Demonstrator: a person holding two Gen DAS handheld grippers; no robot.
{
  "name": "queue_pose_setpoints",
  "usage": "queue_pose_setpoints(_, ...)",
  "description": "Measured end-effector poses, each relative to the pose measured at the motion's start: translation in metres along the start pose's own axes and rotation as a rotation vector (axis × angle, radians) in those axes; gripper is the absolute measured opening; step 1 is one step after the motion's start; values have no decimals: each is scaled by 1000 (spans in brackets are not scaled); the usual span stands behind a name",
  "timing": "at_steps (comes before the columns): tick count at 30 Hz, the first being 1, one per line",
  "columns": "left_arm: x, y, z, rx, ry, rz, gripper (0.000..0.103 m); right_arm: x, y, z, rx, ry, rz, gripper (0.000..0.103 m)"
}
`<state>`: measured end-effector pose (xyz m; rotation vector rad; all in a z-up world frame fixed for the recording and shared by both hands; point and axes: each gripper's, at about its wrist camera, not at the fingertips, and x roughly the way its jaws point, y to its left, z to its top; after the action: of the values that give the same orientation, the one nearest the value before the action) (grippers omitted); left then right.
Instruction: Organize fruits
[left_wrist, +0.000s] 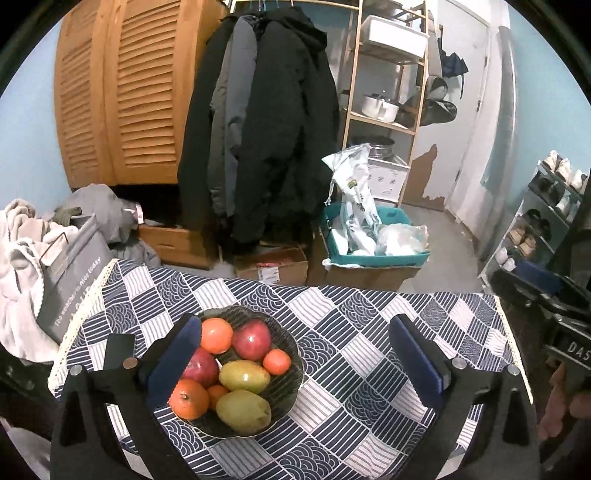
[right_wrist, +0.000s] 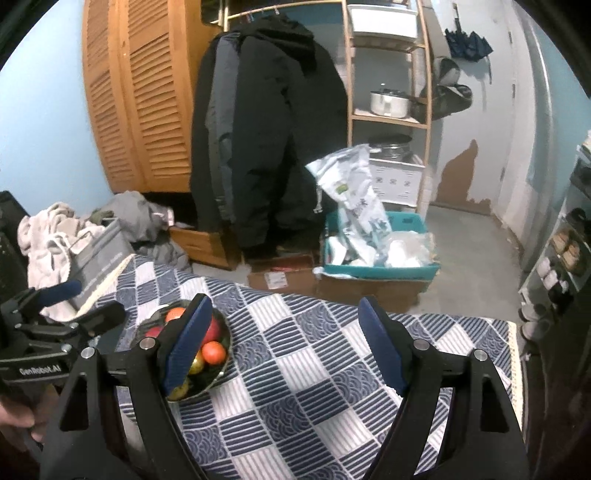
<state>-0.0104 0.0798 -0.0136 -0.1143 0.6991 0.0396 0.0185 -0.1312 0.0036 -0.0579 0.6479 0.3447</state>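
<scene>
Covering the table is a blue-and-white patchwork tablecloth (left_wrist: 332, 332) with wave and stripe squares, and the dark fruit bowl (left_wrist: 288, 384) sits toward its left side, holding oranges, red apples and a couple of yellow-green mangoes. The left gripper (left_wrist: 295, 354) hangs over the cloth with its fingers spread wide, nothing between them, and the bowl shows just inside its left finger. The right gripper (right_wrist: 284, 343) is wide open too, gripping nothing. The room behind is cluttered: a louvered wooden wardrobe (left_wrist: 118, 92), dark coats (left_wrist: 266, 122) hanging, a wooden shelf rack (left_wrist: 388, 92), and a teal bin (left_wrist: 373, 254) stuffed with plastic bags on cardboard boxes.
</scene>
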Motion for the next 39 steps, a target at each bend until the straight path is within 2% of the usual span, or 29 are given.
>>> queue_pose_setpoints(3, 2, -3, 0, 9, 0, 21, 102, -1, -8, -2, 20, -1, -5, 80)
queue_pose_setpoints(16, 7, -20, 3, 18, 16, -6, 102, 4, -30, -9, 58, 20, -27, 80)
queue_pose_setpoints(39, 7, -24, 2, 27, 18, -4, 102, 3, -34, -9, 60, 11, -32, 80)
